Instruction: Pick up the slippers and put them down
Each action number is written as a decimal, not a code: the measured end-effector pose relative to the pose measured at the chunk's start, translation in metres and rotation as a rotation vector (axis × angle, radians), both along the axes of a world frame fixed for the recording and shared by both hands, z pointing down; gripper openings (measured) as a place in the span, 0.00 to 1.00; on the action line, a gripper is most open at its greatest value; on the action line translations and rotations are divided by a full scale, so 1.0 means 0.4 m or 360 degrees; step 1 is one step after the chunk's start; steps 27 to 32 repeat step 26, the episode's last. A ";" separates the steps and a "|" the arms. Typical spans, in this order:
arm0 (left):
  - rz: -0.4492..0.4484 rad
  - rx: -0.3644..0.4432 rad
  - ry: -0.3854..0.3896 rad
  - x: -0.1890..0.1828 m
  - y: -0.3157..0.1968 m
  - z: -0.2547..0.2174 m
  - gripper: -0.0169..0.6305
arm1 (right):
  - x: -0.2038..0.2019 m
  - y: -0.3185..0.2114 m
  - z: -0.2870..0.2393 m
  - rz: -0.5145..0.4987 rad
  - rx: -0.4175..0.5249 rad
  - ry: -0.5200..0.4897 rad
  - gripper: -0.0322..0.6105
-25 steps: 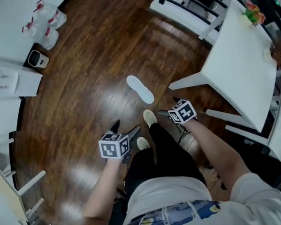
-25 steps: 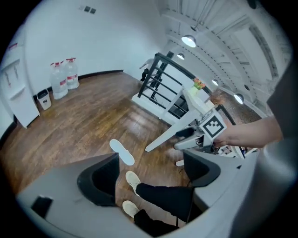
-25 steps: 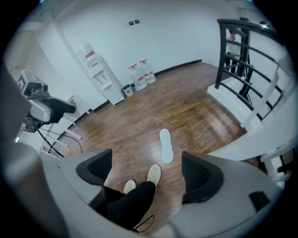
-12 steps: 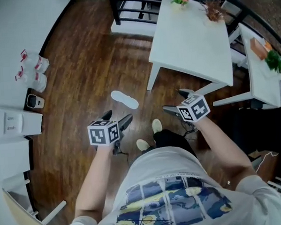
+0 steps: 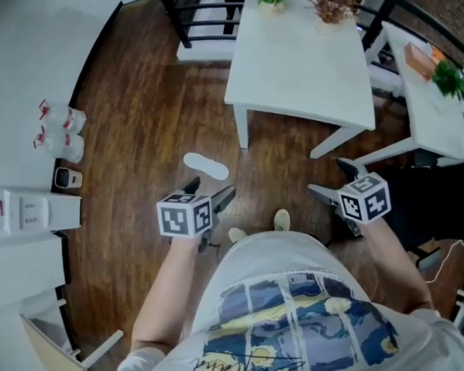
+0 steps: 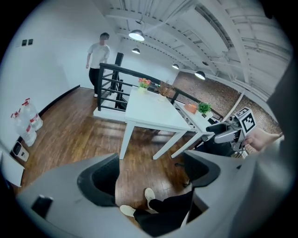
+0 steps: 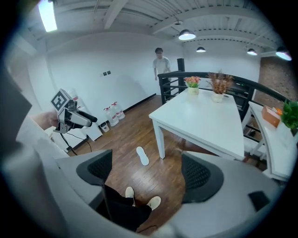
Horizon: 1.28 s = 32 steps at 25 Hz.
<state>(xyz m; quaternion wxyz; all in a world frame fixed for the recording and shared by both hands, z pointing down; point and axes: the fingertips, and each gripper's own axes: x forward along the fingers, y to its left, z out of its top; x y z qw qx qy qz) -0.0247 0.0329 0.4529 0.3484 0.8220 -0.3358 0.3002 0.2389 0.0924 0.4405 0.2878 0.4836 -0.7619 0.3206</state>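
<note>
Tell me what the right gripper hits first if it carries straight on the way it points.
The right gripper would most likely meet bare wooden floor, between the white slipper and the person's shoes; depth is uncertain.

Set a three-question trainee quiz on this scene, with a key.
1. True or false: the left claw is holding the slipper.
2. Where does the slipper lie? A on the white table; B on the wooden floor; C between a claw's jaws.
3. In the head view, which is nearer the slipper, the left claw or the right claw?
Key: 1 false, as both claws are open and empty; 2 B; 3 the left claw.
</note>
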 end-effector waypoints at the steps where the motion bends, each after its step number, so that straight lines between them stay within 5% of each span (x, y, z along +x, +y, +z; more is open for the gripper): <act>1: 0.0031 -0.0010 0.0006 0.041 0.003 -0.002 0.69 | 0.040 0.018 -0.004 0.0045 0.0006 -0.0001 0.80; 11: 0.0246 -0.0079 -0.0025 0.322 0.040 0.004 0.69 | 0.209 0.130 -0.011 0.0240 -0.0011 -0.0066 0.80; 16: 0.0284 -0.0059 -0.0022 0.303 0.063 -0.061 0.69 | 0.222 0.166 -0.033 0.0245 0.0008 -0.0064 0.80; 23: 0.0178 0.0150 -0.0062 0.257 -0.047 -0.089 0.69 | 0.202 0.016 -0.039 0.0118 0.0188 -0.0052 0.80; 32: 0.0147 0.0150 -0.0033 0.311 -0.050 -0.044 0.69 | 0.242 0.009 -0.002 0.0100 0.0190 -0.0041 0.80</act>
